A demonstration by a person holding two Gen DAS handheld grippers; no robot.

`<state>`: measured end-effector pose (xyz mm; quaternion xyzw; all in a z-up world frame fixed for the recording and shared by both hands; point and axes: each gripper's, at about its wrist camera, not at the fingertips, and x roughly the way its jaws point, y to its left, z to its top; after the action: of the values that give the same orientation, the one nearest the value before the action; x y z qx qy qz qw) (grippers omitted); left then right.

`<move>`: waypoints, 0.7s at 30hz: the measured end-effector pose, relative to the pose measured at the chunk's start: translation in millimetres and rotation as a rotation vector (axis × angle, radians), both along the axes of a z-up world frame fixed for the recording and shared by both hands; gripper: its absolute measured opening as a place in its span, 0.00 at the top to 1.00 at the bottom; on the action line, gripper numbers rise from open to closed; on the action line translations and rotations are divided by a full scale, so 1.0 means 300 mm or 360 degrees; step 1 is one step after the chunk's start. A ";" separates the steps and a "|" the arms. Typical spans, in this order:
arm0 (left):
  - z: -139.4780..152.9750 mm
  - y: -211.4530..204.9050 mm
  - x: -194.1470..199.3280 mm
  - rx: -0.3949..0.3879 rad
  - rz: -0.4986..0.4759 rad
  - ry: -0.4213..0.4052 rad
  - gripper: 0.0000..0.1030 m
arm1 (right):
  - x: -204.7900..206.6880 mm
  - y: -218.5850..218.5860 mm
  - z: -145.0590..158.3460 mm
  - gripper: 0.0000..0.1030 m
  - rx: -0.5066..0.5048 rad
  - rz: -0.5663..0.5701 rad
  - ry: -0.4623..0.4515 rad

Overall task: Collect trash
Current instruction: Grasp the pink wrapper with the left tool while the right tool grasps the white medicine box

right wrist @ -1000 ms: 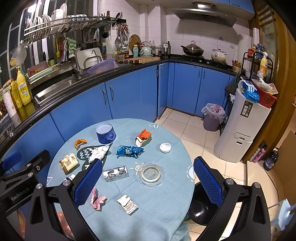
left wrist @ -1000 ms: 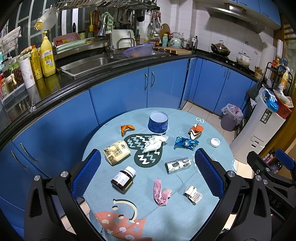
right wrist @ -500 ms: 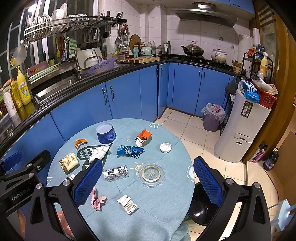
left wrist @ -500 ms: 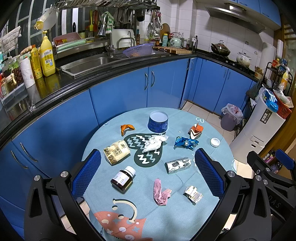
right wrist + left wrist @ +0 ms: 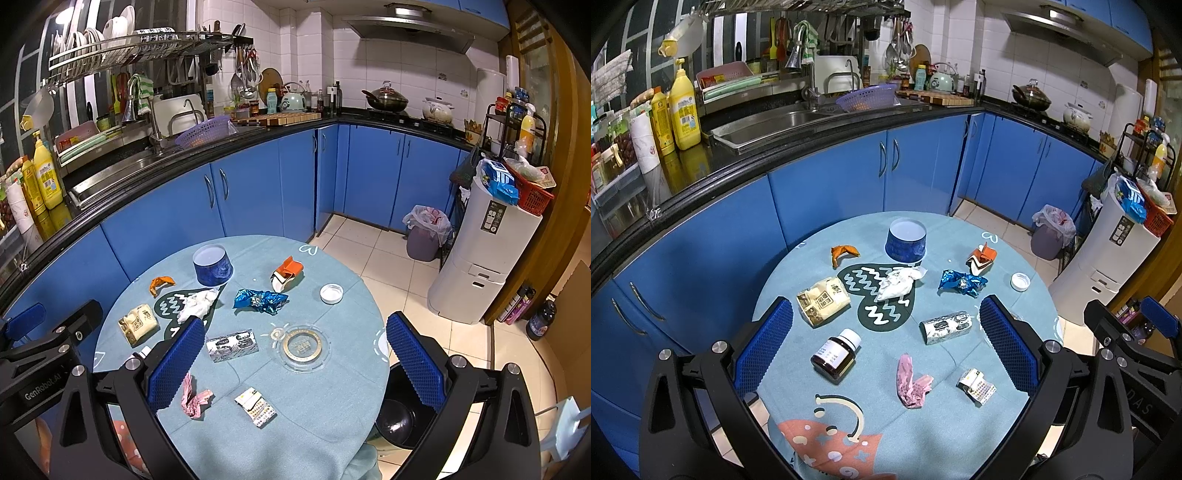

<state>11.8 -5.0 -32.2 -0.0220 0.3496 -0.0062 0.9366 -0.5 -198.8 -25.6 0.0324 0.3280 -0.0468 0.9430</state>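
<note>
A kitchen with white tiled walls point(image 5: 314, 55) and a pale tiled floor point(image 5: 388, 273). Blue cabinets point(image 5: 827, 199) curve under a black counter point(image 5: 746, 158) with a steel sink point(image 5: 768, 125) at far left. A dish rack point(image 5: 129, 48) hangs above. A range hood point(image 5: 410, 26) sits far right, a white bin point(image 5: 480, 258) right.

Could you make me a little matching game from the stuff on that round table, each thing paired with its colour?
Things:
1. crumpled foil wrapper
2. medicine bottle
3. crumpled paper scrap
4. round tub

Colours:
A. pink
B. dark blue with a white inside
C. shiny blue
D. brown with a white cap

Pairs: 1-C, 2-D, 3-A, 4-B
</note>
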 end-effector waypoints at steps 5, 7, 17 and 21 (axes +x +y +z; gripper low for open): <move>-0.049 -0.004 0.023 0.0005 -0.0051 0.0088 0.03 | 0.016 0.012 -0.040 0.07 -0.0007 0.0012 0.0057; -0.108 -0.012 0.043 0.0018 -0.0090 0.0198 0.03 | 0.036 0.012 -0.087 0.07 -0.0008 0.0027 0.0135; -0.439 -0.022 0.113 0.0154 -0.0174 0.0694 0.03 | 0.115 0.047 -0.401 0.07 -0.0200 0.0151 0.0621; -0.513 -0.016 0.147 0.0141 -0.0192 0.0826 0.05 | 0.141 0.025 -0.449 0.07 -0.0202 0.0138 0.0679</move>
<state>56.0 -9.9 -186.1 0.0391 0.5787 -0.0408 0.8136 41.7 -191.3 -160.2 -0.0519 0.5174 -0.0325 0.8535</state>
